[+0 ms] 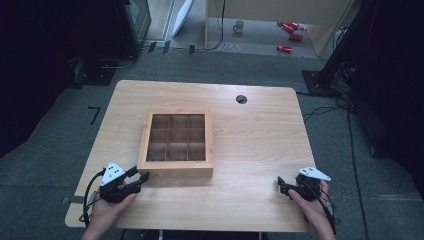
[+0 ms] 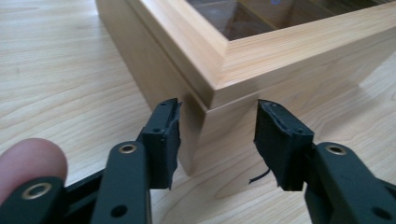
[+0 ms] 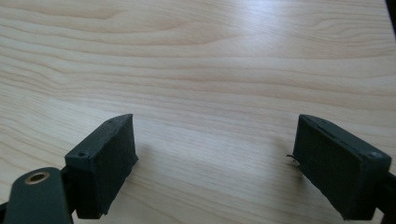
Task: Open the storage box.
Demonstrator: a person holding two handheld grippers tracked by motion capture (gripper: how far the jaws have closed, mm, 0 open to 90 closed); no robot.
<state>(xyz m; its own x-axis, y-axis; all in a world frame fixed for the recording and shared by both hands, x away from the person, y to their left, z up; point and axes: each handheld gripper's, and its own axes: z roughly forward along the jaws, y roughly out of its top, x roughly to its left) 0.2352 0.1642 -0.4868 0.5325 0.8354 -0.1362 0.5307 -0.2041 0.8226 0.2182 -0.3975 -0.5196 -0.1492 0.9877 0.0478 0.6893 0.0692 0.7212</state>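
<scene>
Wooden box (image 1: 176, 169), square and fitted with a glazed lid over a grid of nine compartments, is sitting near the middle of the table (image 1: 260, 150), slightly toward the person's left. Its near wall is facing the person, which is leaving the two front corners open to approach from that side.

Left gripper (image 1: 136, 181) is lying low at the near left corner of the box. In the left gripper view, the left gripper (image 2: 217, 140) is straddling that corner: the vertical edge is standing between the two pads, and the seam under the lid is running just above them. The jaws are only partly spread, with a gap showing on each side of the corner, so nothing is being pinched. This placement is probably preparing a grip at the corner, either to steady the box or to raise the lid; which of the two cannot be settled from these views.

Right gripper (image 1: 281, 185) is resting well apart from the box, near the front right edge of the table. In the right gripper view, the right gripper (image 3: 212, 163) is pointing at bare wood with its jaws spread wide and holding nothing, seemingly keeping clear while the left one is working.
</scene>
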